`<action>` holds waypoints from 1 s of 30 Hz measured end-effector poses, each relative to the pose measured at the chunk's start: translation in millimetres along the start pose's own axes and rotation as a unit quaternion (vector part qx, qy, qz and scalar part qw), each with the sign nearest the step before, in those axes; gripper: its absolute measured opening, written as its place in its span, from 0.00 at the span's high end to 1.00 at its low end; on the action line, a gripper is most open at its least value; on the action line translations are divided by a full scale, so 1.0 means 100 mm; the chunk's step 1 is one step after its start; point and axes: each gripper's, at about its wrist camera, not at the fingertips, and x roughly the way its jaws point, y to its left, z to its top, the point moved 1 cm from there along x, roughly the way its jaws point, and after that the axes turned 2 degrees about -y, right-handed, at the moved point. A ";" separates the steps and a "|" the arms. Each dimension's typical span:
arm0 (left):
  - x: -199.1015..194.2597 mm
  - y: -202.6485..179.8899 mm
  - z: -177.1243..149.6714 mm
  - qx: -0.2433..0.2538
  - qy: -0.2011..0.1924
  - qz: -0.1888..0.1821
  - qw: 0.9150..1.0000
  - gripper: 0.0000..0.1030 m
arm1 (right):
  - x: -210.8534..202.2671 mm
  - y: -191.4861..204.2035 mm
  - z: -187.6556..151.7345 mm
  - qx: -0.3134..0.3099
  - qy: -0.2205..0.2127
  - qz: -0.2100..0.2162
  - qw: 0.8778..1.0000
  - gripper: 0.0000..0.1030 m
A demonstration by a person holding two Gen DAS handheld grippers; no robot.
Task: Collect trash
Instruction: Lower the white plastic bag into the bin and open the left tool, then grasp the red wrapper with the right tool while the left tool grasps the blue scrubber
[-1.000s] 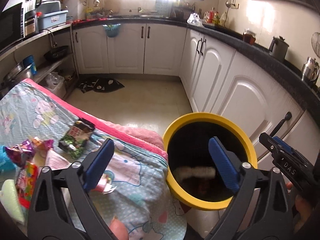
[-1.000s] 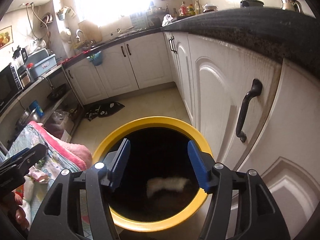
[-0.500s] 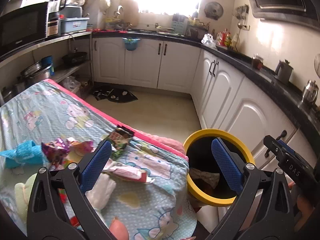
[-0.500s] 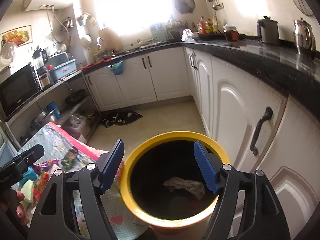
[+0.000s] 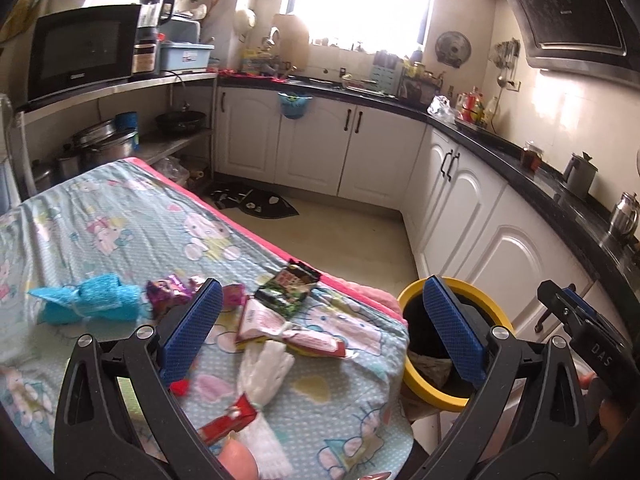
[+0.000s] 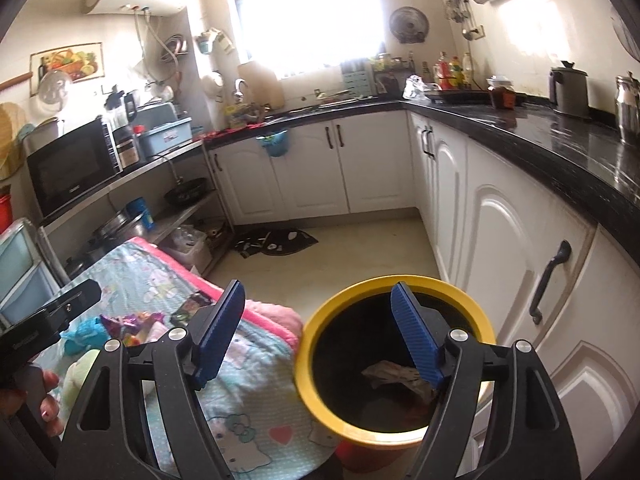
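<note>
Above the yellow bin (image 6: 394, 364), the right claw (image 6: 316, 336) is opening, empty; the left claw (image 5: 320, 328) gapes empty over wrappers (image 5: 286, 286).

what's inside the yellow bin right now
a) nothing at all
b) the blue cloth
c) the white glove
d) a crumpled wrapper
d: the right wrist view shows a crumpled wrapper lying at the bottom of the bin, while the glove and blue cloth lie on the table.
</note>
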 end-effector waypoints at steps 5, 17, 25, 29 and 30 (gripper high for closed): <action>-0.09 0.16 0.00 -0.010 -0.007 0.011 1.000 0.10 | -0.05 0.17 -0.01 -0.012 0.001 0.019 1.000 0.29; -0.25 0.53 0.01 -0.027 -0.019 0.037 0.999 0.10 | -0.06 0.54 -0.09 -0.034 0.019 0.067 0.997 0.28; -0.31 0.81 0.02 -0.045 -0.024 0.059 0.997 0.10 | -0.10 0.81 -0.19 -0.051 0.036 0.103 0.993 0.28; -0.33 0.96 0.02 -0.060 -0.027 0.069 0.995 0.10 | -0.09 0.95 -0.20 -0.058 0.048 0.123 0.990 0.28; -0.33 1.00 0.02 -0.063 -0.026 0.071 0.995 0.10 | -0.08 0.98 -0.21 -0.059 0.051 0.128 0.989 0.28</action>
